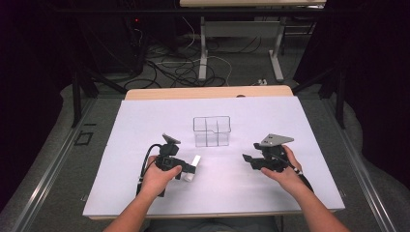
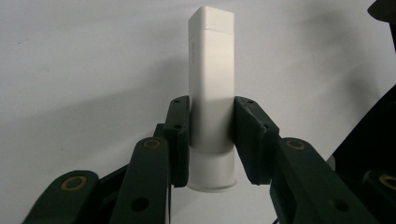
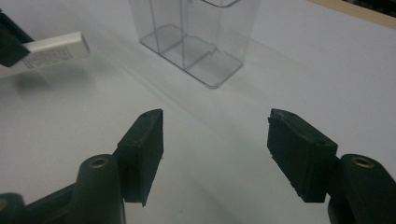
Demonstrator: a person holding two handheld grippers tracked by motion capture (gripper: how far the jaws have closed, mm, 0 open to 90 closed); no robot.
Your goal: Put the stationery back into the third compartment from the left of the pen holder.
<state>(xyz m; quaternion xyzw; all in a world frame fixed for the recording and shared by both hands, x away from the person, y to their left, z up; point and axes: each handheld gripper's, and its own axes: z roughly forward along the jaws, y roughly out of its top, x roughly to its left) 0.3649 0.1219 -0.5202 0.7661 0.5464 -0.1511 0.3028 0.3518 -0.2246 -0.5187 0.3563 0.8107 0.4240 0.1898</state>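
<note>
You're probably in a lab: beyond your white-covered table [image 1: 145,125], loose cables [image 1: 179,67] sprawl under a bench [image 1: 251,4], dark curtains beside it.

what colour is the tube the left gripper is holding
White all over, the flat plastic tube and its round cap alike; the left gripper view shows it best.

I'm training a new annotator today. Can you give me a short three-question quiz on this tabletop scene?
1. True or false: the left hand-held gripper is shut on the white tube.
2. What is between the jaws of the right hand-held gripper? A) the tube B) nothing C) a cable
3. Fill in: the clear divided container stands on the white sheet, beyond both grippers, and holds ____.

Key: 1 true; 2 B; 3 nothing.
</note>
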